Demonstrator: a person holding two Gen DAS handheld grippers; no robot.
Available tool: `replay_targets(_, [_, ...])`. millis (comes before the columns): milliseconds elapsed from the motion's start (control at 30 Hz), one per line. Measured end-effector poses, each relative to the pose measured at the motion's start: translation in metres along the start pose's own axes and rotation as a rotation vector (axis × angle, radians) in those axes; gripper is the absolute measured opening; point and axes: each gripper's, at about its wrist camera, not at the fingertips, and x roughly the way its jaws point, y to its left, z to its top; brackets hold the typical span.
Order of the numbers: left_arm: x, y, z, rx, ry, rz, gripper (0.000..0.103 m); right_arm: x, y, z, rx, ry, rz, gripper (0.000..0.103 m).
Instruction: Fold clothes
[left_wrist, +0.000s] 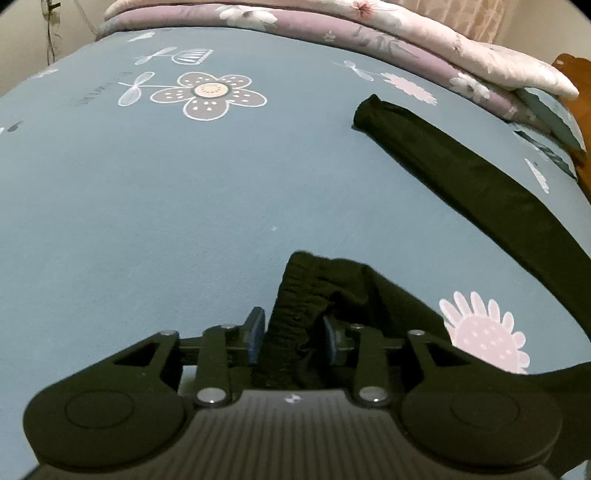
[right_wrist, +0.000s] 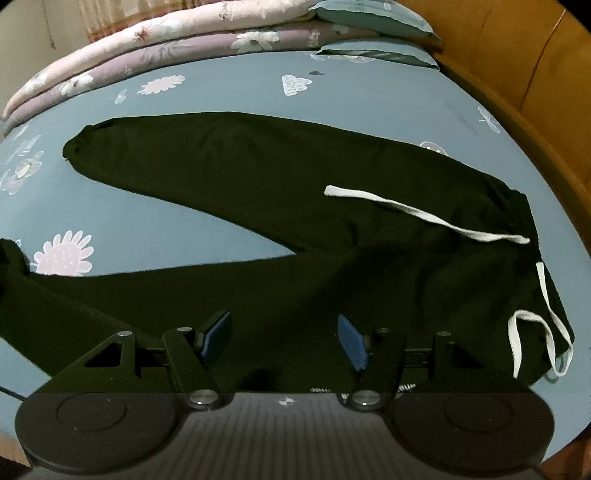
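On bed (right_wrist: 258, 81), we find black trousers (right_wrist: 258, 177) spread flat, legs splayed in V, waist with white drawstring (right_wrist: 424, 214) at right. No fold made yet, as far as we see. Left gripper (left_wrist: 293, 330): near leg's cuff (left_wrist: 303, 284) between fingers, pads parted, not pressing. Right gripper (right_wrist: 284, 339): fingers wide apart, empty, over near leg. We judge legs still to be brought together, then length folds.

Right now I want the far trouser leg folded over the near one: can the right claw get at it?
Probably yes: the right claw is open over the near leg, and nothing lies on the far leg.
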Motion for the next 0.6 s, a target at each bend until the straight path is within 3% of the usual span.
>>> replay_targets(267, [-0.036, -0.012, -0.025, 0.040, -0.027, 0.066, 0.051, -0.015, -0.028, -0.046, 0.000, -0.043, 0.045, 0.068])
replay_targets(433, [-0.067, -0.027, -0.055, 0.068, -0.055, 0.100, 0.053, -0.013, -0.036, -0.069, -0.127, -0.060, 0.062, 0.068])
replay_targets(600, [-0.090, -0.078, -0.098, 0.153, -0.077, -0.010, 0.053, -0.014, -0.060, -0.095, -0.201, -0.079, 0.085, 0.068])
